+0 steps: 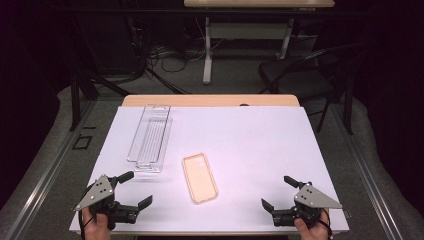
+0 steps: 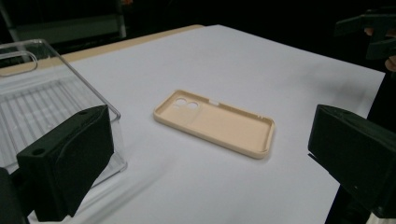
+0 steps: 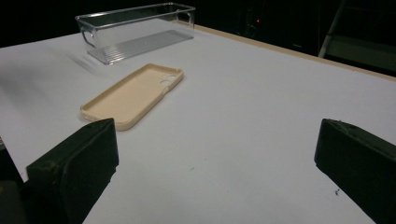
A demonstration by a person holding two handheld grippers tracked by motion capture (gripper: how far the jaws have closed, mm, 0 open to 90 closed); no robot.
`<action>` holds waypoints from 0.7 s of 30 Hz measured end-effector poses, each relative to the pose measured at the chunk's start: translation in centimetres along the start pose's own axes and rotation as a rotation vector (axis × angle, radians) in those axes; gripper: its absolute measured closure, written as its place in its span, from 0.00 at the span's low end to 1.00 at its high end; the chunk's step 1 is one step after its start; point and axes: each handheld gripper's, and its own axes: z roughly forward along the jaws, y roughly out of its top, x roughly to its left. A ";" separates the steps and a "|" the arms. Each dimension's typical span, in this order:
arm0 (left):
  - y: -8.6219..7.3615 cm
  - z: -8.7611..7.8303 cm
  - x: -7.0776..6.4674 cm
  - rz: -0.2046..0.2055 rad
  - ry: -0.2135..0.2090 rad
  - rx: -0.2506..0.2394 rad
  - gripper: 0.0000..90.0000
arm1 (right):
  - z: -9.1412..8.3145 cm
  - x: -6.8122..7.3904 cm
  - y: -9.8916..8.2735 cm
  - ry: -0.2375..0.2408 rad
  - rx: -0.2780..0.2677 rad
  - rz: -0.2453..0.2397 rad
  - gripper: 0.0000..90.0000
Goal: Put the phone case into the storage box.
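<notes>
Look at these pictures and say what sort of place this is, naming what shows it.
Probably a lab or workshop set up for recording, not a home: a white-covered table under dark surroundings, loose cables on the floor behind, another desk and a black chair.

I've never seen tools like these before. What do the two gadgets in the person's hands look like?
Each is a black hand-held tool. The left gripper and right gripper each have two chunky black jaws with blocky, squared tips and carry a grey three-cornered plate dotted with small holes on top. A thin dark cable loops by each hand. No sleeves are visible.
</notes>
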 end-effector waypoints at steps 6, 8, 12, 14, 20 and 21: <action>-0.2 0.9 0.1 -0.006 0.011 0.108 0.00 | 1.0 0.0 -0.2 -0.008 0.127 0.003 0.00; -0.3 1.3 0.1 -0.013 0.019 0.146 0.00 | 1.2 -0.1 -0.3 -0.015 0.160 0.017 0.01; -0.5 1.8 0.3 -0.028 0.038 0.217 0.00 | 1.7 -0.6 -0.8 -0.032 0.240 0.072 0.02; -0.6 2.0 0.5 -0.050 0.038 0.246 0.00 | 1.8 -0.8 -0.9 -0.038 0.270 0.094 0.02; -0.2 2.2 1.0 -0.151 -0.016 0.283 0.00 | 2.3 -1.2 -1.1 -0.035 0.345 0.161 0.02; -0.1 2.3 1.2 -0.170 -0.025 0.281 0.00 | 2.4 -1.2 -1.1 -0.028 0.348 0.181 0.02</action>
